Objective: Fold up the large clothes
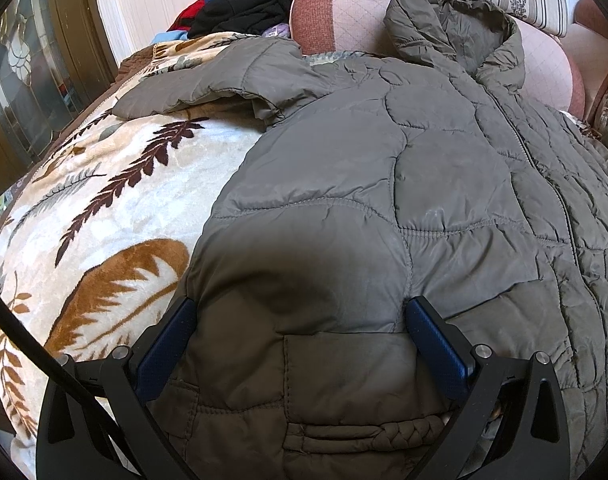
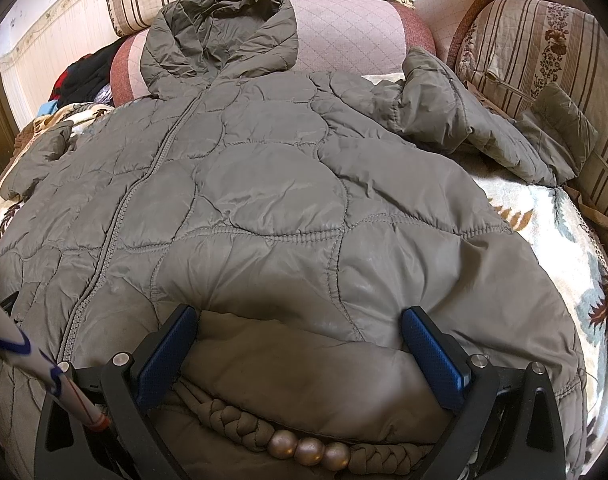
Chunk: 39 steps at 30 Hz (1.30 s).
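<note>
Left gripper (image 1: 300, 312) is low over the near hem of the quilted jacket (image 1: 383, 184), jaws spread wide with the fabric bulging up between the blue pads (image 1: 435, 344), nothing pinched. Right gripper (image 2: 298, 320) sits the same way on the other near corner, jaws wide apart, straddling a fold of hem, with a braided cord (image 2: 240, 424) and three beads (image 2: 309, 450) lying just below it. Both point toward the far end. The jacket lies front-up, zipped, spread flat on the leaf-print blanket (image 1: 116, 208); its hood (image 2: 220, 32) rests against the far pink cushion (image 2: 351, 36). The left sleeve (image 1: 208, 80) stretches out over the blanket; the right sleeve (image 2: 475, 120) lies crumpled toward the striped cushion (image 2: 535, 52). A pile of dark clothes (image 1: 244, 8) sits far left.
</note>
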Tool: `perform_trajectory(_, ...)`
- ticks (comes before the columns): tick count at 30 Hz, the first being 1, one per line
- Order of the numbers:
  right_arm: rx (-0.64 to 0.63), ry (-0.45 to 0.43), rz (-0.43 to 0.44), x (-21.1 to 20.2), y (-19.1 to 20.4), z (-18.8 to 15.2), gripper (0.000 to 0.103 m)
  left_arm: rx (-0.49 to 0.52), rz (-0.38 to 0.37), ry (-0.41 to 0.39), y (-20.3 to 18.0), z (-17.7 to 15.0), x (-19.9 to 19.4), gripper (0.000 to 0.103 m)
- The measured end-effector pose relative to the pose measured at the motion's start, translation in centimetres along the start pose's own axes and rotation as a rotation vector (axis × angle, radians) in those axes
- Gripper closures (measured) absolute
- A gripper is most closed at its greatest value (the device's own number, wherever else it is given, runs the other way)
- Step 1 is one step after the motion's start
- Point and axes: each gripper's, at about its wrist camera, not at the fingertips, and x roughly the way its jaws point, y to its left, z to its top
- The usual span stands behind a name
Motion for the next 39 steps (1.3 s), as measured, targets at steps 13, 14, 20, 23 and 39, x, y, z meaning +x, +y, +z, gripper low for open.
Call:
perform_trajectory(13,-0.006,0.003,-0.006,0.1,0.0,0.0,0.000,0.013,0.023,-0.009,-0.3,0.0,-0.2,0.000)
perform_trajectory(14,-0.007,0.003,-0.008,0.0,0.0,0.0,0.000,0.013,0.023,-0.009,-0.3,0.0,-0.2,0.000)
perform_trajectory(20,0.001,-0.001,0.007,-0.1,-0.1,0.0,0.000,0.014,0.045,0.025,-0.3,0.2,-1.0,0.000)
perform_trajectory(23,0.006,-0.002,0.012,-0.3,-0.1,-0.1,0.000,-0.001,0.056,0.004,0.7,-0.2,-3.3,0.000)
perform_trajectory(39,-0.108,-0.108,-0.059,-9.2,5.1,-1.7,0.009,-0.334,0.141,-0.117,16.6,-3.5,-13.3,0.000)
